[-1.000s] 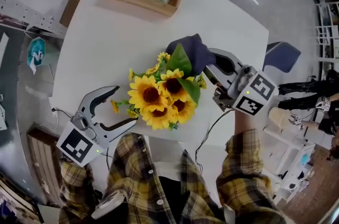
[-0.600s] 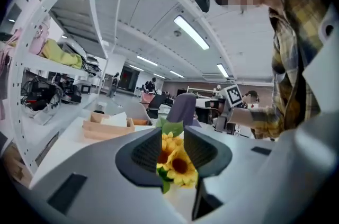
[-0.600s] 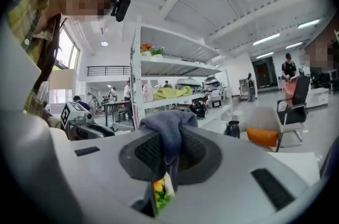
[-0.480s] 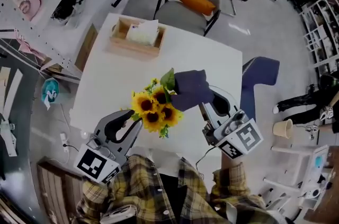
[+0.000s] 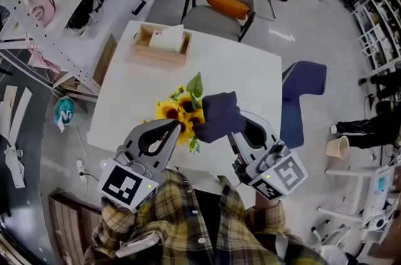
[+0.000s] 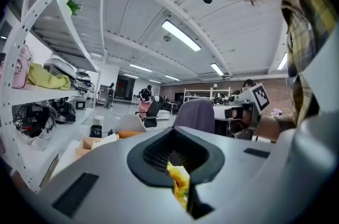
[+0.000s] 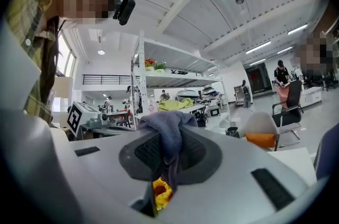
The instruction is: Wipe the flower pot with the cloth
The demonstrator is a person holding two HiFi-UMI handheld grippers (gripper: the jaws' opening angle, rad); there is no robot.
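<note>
A bunch of sunflowers [image 5: 175,111] stands on the white table [image 5: 138,88]; the blooms hide the pot under them. My left gripper [image 5: 177,125] is shut, with its tips over the flowers' near edge and nothing seen between the pads. In the left gripper view, yellow petals [image 6: 179,179] show through the gap behind the closed jaws. My right gripper [image 5: 230,132] is shut on a dark blue cloth [image 5: 216,116] that hangs beside the flowers on their right. The cloth [image 7: 165,125] drapes over the jaws in the right gripper view. Both grippers point about level.
A wooden box [image 5: 158,51] with white tissue sits at the table's far left edge. Beyond the table is a grey chair with an orange cushion [image 5: 227,4]. A blue seat [image 5: 301,91] stands to the right and shelving [image 5: 37,13] to the left. A person's plaid sleeves fill the bottom.
Both grippers have risen and the head view has pulled back from the table. The left jaws went from wide open to shut. The right gripper still holds the cloth.
</note>
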